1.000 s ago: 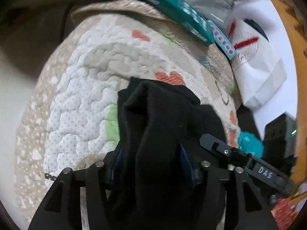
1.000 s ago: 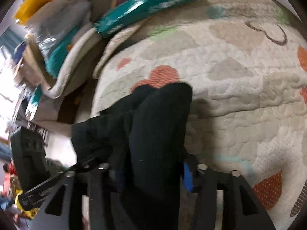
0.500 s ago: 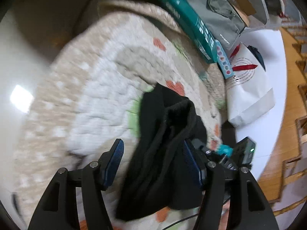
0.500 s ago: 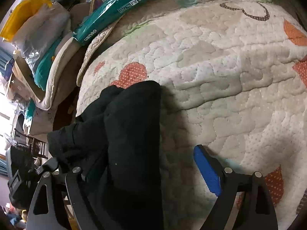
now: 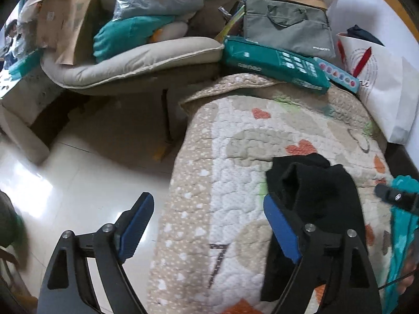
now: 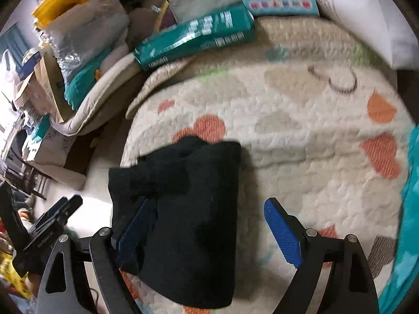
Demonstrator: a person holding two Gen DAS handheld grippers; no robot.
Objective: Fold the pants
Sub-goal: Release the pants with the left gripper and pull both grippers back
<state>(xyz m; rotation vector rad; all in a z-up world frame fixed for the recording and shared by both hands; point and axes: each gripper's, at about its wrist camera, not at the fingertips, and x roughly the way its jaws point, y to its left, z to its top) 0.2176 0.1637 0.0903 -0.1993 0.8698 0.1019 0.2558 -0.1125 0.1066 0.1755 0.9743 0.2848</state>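
The black pants (image 5: 319,191) lie folded into a thick bundle on the quilted mat (image 5: 235,157). My left gripper (image 5: 209,225) is open and empty, raised above the mat's left edge, with the pants behind its right finger. In the right wrist view the pants (image 6: 193,198) lie on the mat (image 6: 301,130), partly between the fingers. My right gripper (image 6: 207,225) is open above them, touching nothing that I can see. The other gripper's tip (image 6: 57,209) shows at the left.
A teal package (image 5: 272,62), a grey laptop bag (image 5: 288,31) and a white paper bag (image 5: 379,89) crowd the mat's far edge. A beige cushion (image 5: 136,60) piled with bags stands at the back left. Glossy floor (image 5: 78,162) lies left of the mat. Teal cloth (image 6: 411,209) is at the right.
Both grippers let go of the pants, opened wide and pulled back and up. The left one swung left over the mat's edge. The pants now rest folded on the mat.
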